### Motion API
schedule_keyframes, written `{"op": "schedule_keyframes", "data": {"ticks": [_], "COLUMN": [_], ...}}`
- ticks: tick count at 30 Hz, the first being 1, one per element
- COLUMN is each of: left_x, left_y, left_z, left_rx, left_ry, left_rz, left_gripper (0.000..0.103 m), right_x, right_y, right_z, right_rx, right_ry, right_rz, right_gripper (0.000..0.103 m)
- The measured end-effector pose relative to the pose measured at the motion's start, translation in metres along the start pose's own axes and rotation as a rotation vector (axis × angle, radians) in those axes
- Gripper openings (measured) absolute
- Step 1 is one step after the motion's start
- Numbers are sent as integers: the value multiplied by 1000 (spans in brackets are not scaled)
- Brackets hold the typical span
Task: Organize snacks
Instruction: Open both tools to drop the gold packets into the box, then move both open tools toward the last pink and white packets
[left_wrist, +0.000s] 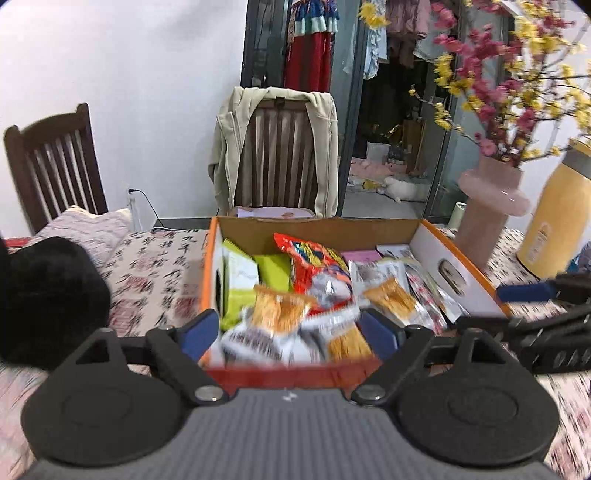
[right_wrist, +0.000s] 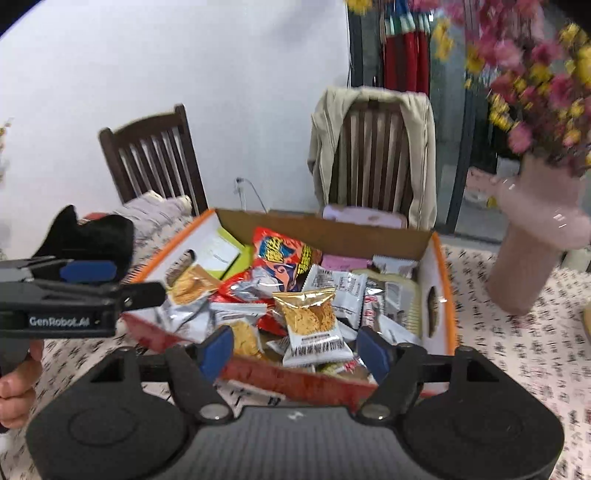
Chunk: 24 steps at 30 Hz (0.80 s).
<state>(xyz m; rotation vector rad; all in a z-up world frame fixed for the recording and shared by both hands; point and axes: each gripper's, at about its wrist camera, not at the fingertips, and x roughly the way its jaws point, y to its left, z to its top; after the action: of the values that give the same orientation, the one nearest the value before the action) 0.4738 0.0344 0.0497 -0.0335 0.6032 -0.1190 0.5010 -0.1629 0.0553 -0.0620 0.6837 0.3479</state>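
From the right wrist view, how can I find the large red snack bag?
Find the open cardboard box with orange edges on the table. The red snack bag leans near the back wall, left of centre. It is bigger than the silver and gold packets around it.

An open orange-edged cardboard box (right_wrist: 439, 295) sits on the patterned surface (right_wrist: 517, 362), heaped with snack packets: a red bag (right_wrist: 280, 254) leaning at the back, gold-and-white packets (right_wrist: 314, 325) in front.

Your right gripper (right_wrist: 295, 349) hangs over the near edge of the cardboard box (right_wrist: 325, 230), jaws apart, nothing pinched. Gold snack packet (right_wrist: 314, 321) lies between the pads. Left gripper (right_wrist: 110, 280) sits at the box's left wall. Pink vase (right_wrist: 532, 254) stands right.
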Motion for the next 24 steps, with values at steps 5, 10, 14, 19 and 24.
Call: {"op": "schedule_keyframes", "data": {"ticks": [5, 10, 14, 19, 24], "left_x": [-63, -119, -160, -201, -233], "left_y": [-4, -14, -21, -23, -18], "left_z": [-31, -66, -99, -142, -179], "left_rx": [-31, -23, -25, -50, -72], "left_ry": [-19, -43, -65, -79, -92], "left_rz": [5, -15, -37, -33, -7], "left_gripper": [92, 93, 96, 97, 99], "right_x": [-62, -121, -159, -198, -226], "right_y": [6, 16, 27, 42, 54], "right_z": [-28, -70, -111, -164, -214], "right_rx": [-41, -49, -44, -17, -4], "right_ry": [-85, -162, -199, -218, -222], "right_rz": [-14, -38, -48, -60, -96], "right_gripper": [79, 82, 86, 88, 90]}}
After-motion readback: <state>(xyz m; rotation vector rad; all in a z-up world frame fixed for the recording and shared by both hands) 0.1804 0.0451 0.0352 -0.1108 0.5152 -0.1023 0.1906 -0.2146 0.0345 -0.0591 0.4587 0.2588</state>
